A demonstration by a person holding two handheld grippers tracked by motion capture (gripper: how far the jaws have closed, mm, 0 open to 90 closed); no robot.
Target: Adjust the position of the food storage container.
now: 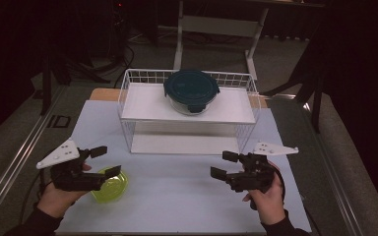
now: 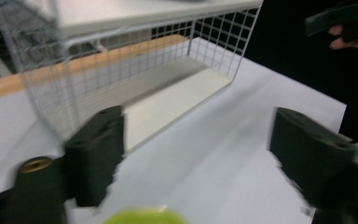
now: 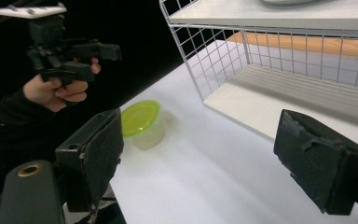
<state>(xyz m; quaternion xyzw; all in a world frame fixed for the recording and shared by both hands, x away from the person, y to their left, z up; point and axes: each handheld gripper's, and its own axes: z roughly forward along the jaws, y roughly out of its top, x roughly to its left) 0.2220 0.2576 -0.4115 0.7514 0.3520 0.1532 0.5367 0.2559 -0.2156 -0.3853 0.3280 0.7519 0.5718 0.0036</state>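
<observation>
High view first: a white wire rack [image 1: 128, 105] stood at the far middle of the white table [image 1: 187, 196], with two white shelves. On its upper shelf sat a round glass container [image 1: 192, 92] shut with a dark teal lid; what it held could not be made out through the lid. The lower shelf lay bare. Near the table's front left stood a small yellow-green lidded tub [image 1: 112, 185] (its contents could not be told either). The left gripper [image 1: 106, 160] hovered just over the tub, jaws apart, one above the tub's far edge and one over its lid, neither pressing on it. The right gripper [image 1: 225, 164] was held well apart from the tub at the front right, jaws apart with nothing between them.

Left gripper view: the two black jaws stood wide, blurred, with bare tabletop between them and the yellow-green lid [image 2: 144, 217] peeping in at the bottom edge, below the gap. Beyond rose the rack [image 2: 46, 74] and its lower shelf.

Right gripper view: the jaws were parted over bare table. The tub [image 3: 142, 123] sat closed beyond the left jaw, clear-walled under its green lid, and the other gripper [image 3: 91, 60] hung above and behind it, not touching. The rack [image 3: 205, 70] stood at the right.
</observation>
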